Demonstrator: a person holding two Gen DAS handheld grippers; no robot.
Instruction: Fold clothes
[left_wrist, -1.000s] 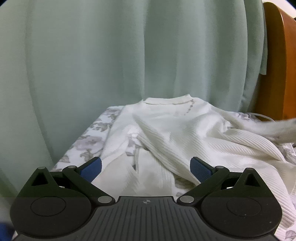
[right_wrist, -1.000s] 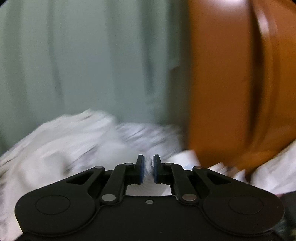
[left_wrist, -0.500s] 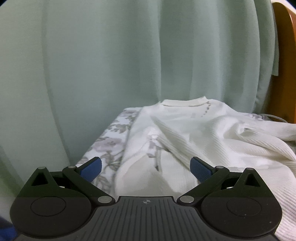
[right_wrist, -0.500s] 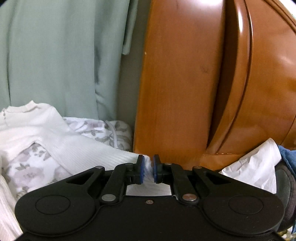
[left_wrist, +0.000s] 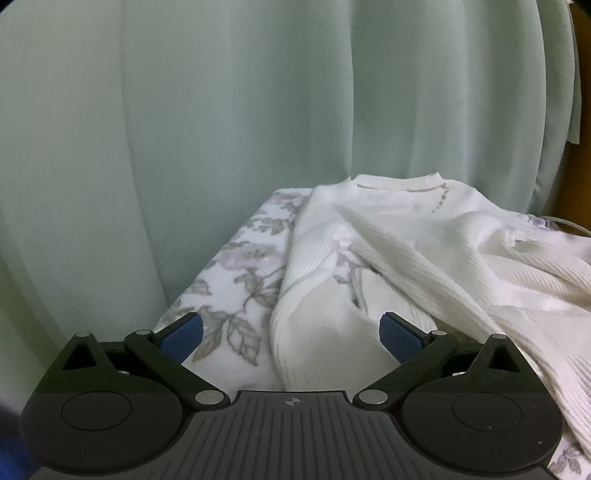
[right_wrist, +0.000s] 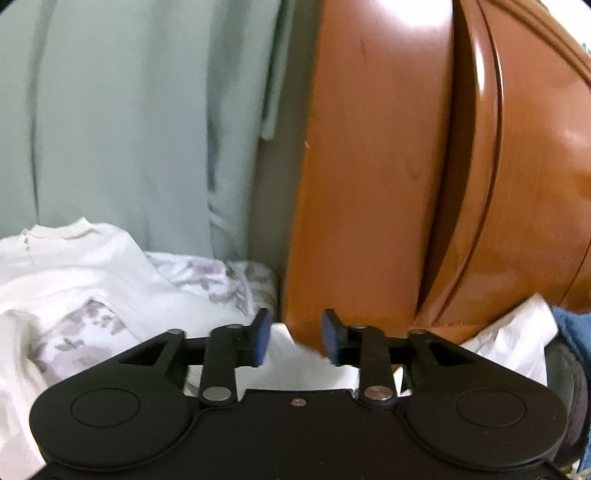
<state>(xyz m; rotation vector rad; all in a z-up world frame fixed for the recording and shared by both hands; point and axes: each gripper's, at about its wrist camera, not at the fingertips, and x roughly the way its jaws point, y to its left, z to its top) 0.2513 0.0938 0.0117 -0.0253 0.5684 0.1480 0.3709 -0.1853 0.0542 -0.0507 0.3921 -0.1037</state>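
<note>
Two hand-held grippers over a white sweater (left_wrist: 417, 258) spread on a flowered bed (left_wrist: 236, 266).

The left hand-held gripper (left_wrist: 291, 334) tilts downward, its jaws released and wide, above the sweater's near hem by the bed's left edge, where a strip of bare sheet runs along the green curtain (left_wrist: 221, 110). The right hand-held gripper (right_wrist: 293, 341) is opening, white cloth between its pads without being pinched, close to the wooden headboard (right_wrist: 388, 166) at the bed's right end.
</note>
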